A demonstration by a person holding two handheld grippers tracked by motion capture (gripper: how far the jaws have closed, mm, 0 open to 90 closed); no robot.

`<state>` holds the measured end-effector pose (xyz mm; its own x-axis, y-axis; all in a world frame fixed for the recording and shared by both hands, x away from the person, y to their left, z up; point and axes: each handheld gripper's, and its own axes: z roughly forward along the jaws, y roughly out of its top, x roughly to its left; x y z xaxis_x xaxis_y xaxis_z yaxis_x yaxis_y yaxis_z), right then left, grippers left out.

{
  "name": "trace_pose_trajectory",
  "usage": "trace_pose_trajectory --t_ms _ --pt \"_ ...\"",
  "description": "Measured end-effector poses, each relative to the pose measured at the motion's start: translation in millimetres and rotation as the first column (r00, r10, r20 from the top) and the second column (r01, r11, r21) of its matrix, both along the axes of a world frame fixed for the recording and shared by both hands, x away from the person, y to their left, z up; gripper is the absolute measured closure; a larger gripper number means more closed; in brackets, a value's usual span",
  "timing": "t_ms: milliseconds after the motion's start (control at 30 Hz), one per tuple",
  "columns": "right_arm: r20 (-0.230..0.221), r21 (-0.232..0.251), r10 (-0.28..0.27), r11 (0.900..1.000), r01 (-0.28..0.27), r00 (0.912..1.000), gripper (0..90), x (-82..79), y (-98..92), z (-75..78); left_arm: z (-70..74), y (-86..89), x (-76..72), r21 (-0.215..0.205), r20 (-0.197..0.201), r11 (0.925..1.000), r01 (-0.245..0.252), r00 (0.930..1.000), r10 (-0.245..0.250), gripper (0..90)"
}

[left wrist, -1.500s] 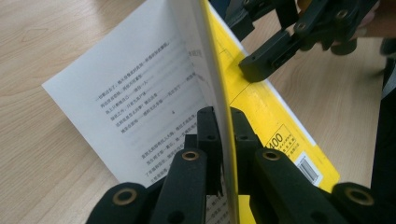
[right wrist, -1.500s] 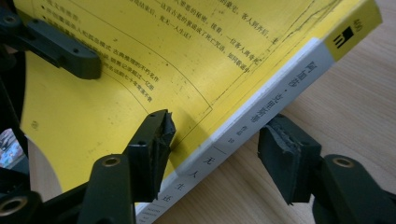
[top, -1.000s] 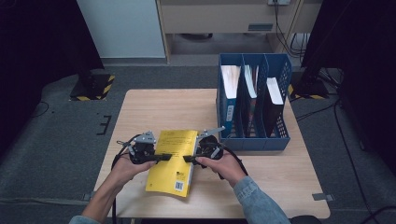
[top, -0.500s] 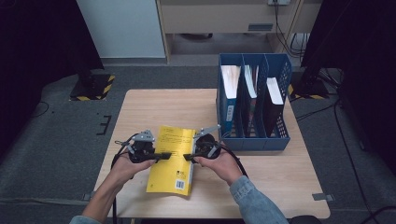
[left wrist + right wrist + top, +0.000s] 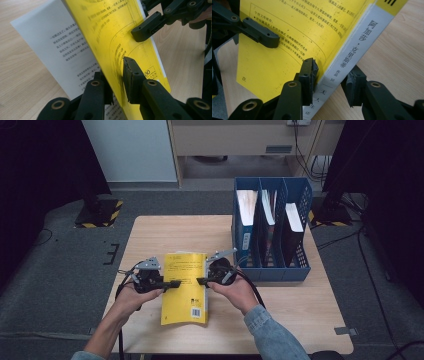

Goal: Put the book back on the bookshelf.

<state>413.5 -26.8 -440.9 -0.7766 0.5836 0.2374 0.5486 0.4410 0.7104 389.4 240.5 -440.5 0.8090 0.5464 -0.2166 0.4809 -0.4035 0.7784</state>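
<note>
A yellow paperback book [image 5: 185, 285] lies on the wooden table [image 5: 300, 315], its front cover [image 5: 107, 30] lifted off the white printed page [image 5: 57, 50]. My left gripper [image 5: 176, 283] comes in from the book's left and is shut on the cover's edge [image 5: 115, 68]. Its jaws have eased open slightly, and the cover is still pinched between them. My right gripper [image 5: 201, 281] meets the book from the right. Its jaws have just been closing and now press on both sides of the white spine [image 5: 332, 66].
A blue three-slot file holder [image 5: 270, 265] stands at the table's right, close behind my right hand, with books and papers upright in it. Bare wood lies behind the book and along the front right of the table.
The right gripper has edged a little left onto the book's spine edge. The left gripper and the book have stayed where they were.
</note>
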Motion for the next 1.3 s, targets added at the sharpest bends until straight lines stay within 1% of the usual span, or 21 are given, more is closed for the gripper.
trace_pose_trajectory --t_ms 67,133,300,400,500,533,600,667,733,767,933,1000,1100,1200,1300 --pt "0.004 -0.005 -0.001 1.0 0.001 1.0 65.6 1.1 -0.2 3.8 1.5 3.0 0.5 -0.011 0.001 0.9999 -0.007 1.0 0.007 78.1" --pt "0.012 -0.01 -0.004 1.0 0.004 0.9999 66.0 1.2 -0.3 5.9 2.3 4.8 1.2 -0.013 0.002 0.9999 -0.011 0.9999 0.011 77.9" --pt "0.023 -0.014 -0.004 1.0 0.005 0.9997 66.7 1.5 -2.2 9.1 3.8 8.4 2.7 -0.008 0.012 0.9997 -0.021 0.9997 0.021 76.4" --pt "0.027 -0.017 -0.002 1.0 0.002 0.9996 67.0 1.4 -3.2 11.1 2.7 8.8 2.5 0.007 0.018 0.9995 -0.031 0.9994 0.031 75.6" --pt "0.027 -0.007 0.009 1.0 -0.009 0.9996 67.5 -0.4 -2.5 13.6 1.7 9.2 1.7 0.013 0.007 0.9994 -0.031 0.9995 0.031 79.9" --pt "0.026 -0.007 0.018 1.0 -0.018 0.9995 67.3 -1.0 -2.0 14.7 1.8 9.3 1.5 0.007 0.002 0.9996 -0.026 0.9997 0.026 81.4" --pt "0.029 -0.025 0.028 0.999 -0.027 0.9992 64.6 -1.9 -0.4 17.1 3.0 8.4 0.7 -0.005 -0.009 0.9998 -0.019 0.9998 0.018 84.6" --pt "0.033 -0.049 0.033 0.998 -0.032 0.9989 62.0 -3.0 1.9 18.9 4.1 6.5 0.4 0.001 -0.005 1.0 -0.005 1.0 0.005 85.9" --pt "0.032 -0.061 0.044 0.997 -0.042 0.9985 59.2 -3.2 3.0 19.3 4.7 5.1 0.5 0.011 -0.001 0.9999 -0.003 1.0 0.003 86.1" --pt "0.032 -0.06 0.048 0.997 -0.046 0.9983 59.2 -3.1 3.1 19.5 5.0 4.9 0.8 0.01 -0.002 1.0 -0.001 1.0 0.001 86.2" --pt "0.027 -0.024 0.068 0.997 -0.067 0.9973 59.2 -2.8 1.5 22.3 6.3 5.6 0.4 0.005 -0.001 1.0 -0.001 1.0 0.001 86.8" --pt "0.034 -0.025 0.076 0.997 -0.075 0.9965 58.8 -3.5 2.0 23.7 6.8 5.2 0.2 0.008 0.002 1.0 0.001 1.0 -0.001 87.0" --pt "0.037 -0.032 0.073 0.997 -0.072 0.9966 57.1 -4.4 3.5 23.4 6.6 4.5 -0.1 0.011 0.002 0.9999 0.006 1.0 -0.006 87.2" --pt "0.03 -0.033 0.078 0.996 -0.077 0.9965 56.3 -3.9 3.4 22.8 7.3 3.9 -0.4 0.011 0.008 0.9998 0.016 0.9998 -0.016 87.5" --pt "0.021 -0.034 0.079 0.996 -0.078 0.9966 56.6 -2.7 4.1 22.0 8.1 2.5 -0.4 0.017 0.01 0.9997 0.015 0.9998 -0.015 87.4"
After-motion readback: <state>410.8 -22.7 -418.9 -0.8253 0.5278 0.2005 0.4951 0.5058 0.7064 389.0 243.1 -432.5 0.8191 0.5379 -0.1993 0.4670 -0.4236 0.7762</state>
